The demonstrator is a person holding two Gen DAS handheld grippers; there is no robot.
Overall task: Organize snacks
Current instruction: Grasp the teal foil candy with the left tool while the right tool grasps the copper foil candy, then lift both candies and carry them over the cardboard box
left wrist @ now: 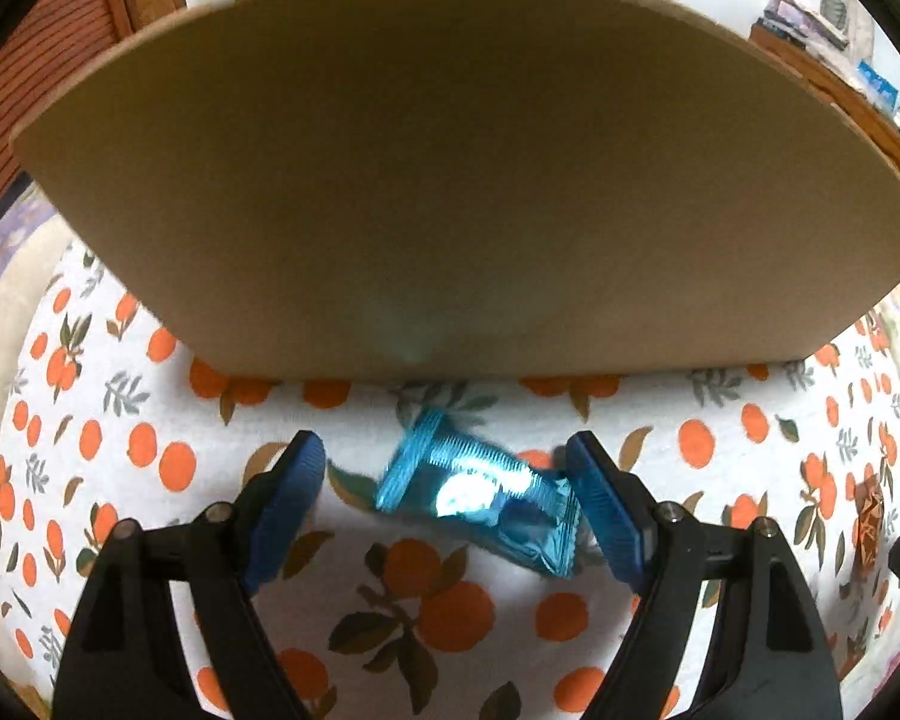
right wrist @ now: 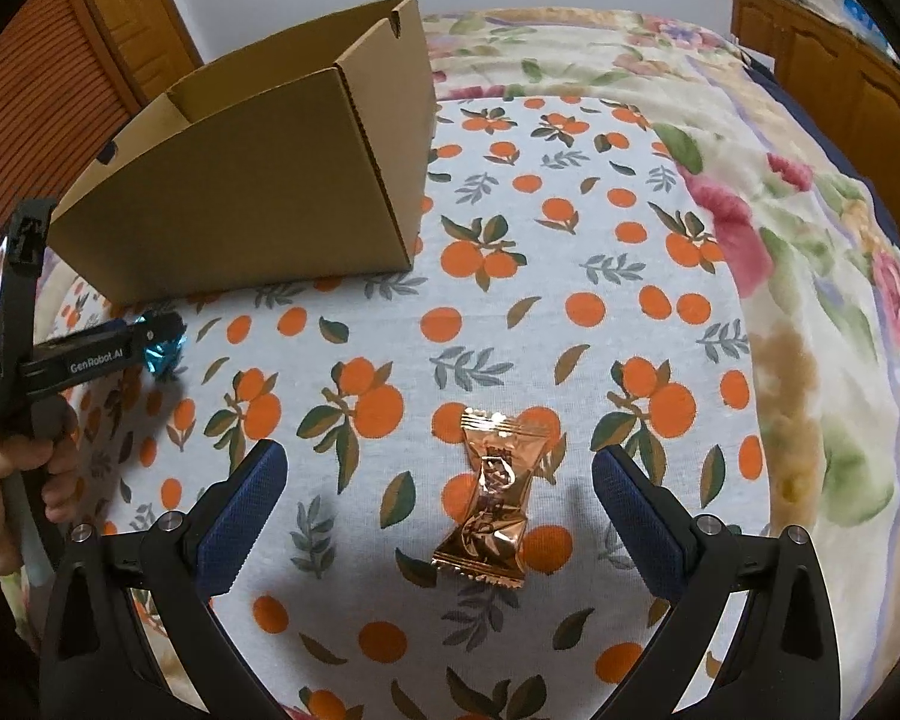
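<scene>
Left gripper point(left wrist: 444, 480) is spread wide around a blue snack packet point(left wrist: 480, 495), near the cardboard box point(left wrist: 450, 180). Right gripper point(right wrist: 438, 492) also gapes wide, straddling a copper-coloured candy wrapper point(right wrist: 492, 498) lying on the orange-print cloth point(right wrist: 570, 300).

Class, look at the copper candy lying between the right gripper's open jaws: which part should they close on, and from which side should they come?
Grip the copper candy at its pinched waist, coming from above. It lies flat on the cloth, its length running away from the camera, so the right gripper, jaws open either side, would close across its narrowest part; the flared, crimped ends would likely crumple or slip.
</scene>
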